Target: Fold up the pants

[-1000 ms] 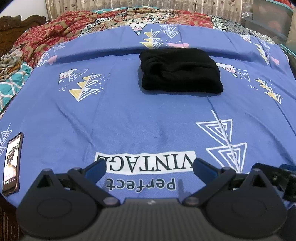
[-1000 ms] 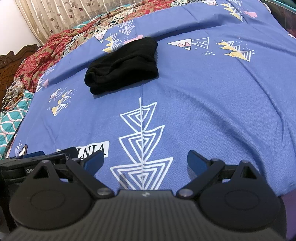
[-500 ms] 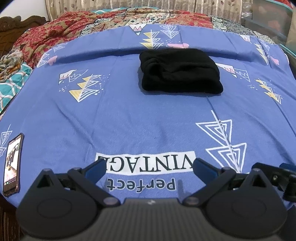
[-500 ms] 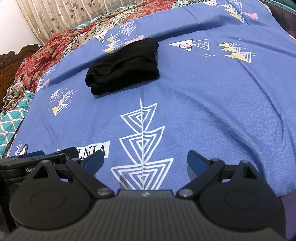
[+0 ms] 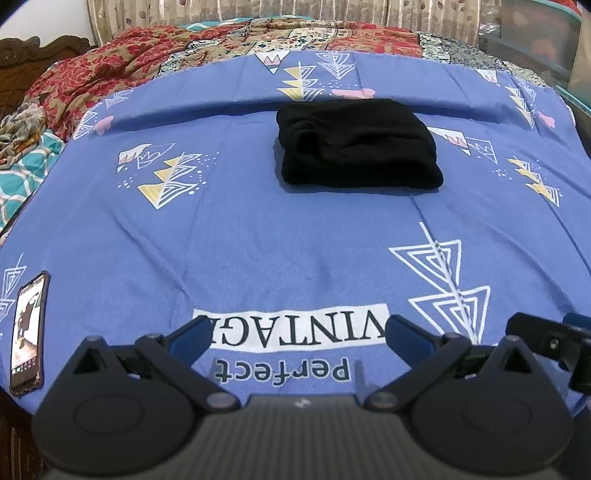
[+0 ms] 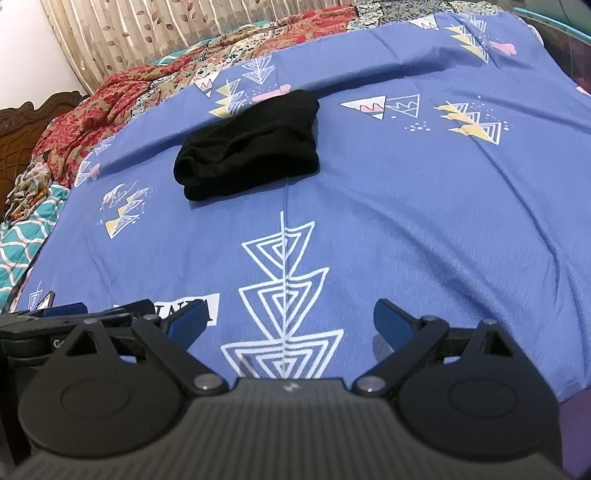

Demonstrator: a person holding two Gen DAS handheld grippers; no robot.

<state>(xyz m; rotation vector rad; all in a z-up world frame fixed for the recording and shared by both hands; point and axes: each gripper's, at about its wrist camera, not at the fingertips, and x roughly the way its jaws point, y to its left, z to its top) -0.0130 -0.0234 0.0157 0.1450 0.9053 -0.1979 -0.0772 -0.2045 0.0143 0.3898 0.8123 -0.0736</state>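
Observation:
Black pants (image 5: 356, 144) lie folded in a compact bundle on the blue bedsheet (image 5: 258, 240), far from both grippers. They also show in the right wrist view (image 6: 251, 146). My left gripper (image 5: 297, 332) is open and empty, low near the bed's front edge over the "Perfect VINTAGE" print. My right gripper (image 6: 290, 319) is open and empty, beside the left one, over a white triangle pattern. Part of the right gripper (image 5: 550, 339) shows at the left view's right edge, and part of the left gripper (image 6: 66, 317) at the right view's left edge.
A phone (image 5: 27, 332) lies on the sheet at the front left edge. A red patterned blanket (image 5: 110, 70) and teal bedding (image 5: 22, 173) are bunched at the back left. Curtains (image 6: 147, 33) and a wooden headboard (image 6: 37, 118) stand behind.
The right wrist view has shifted slightly, so the pants sit a little further right in it. The left gripper has not moved.

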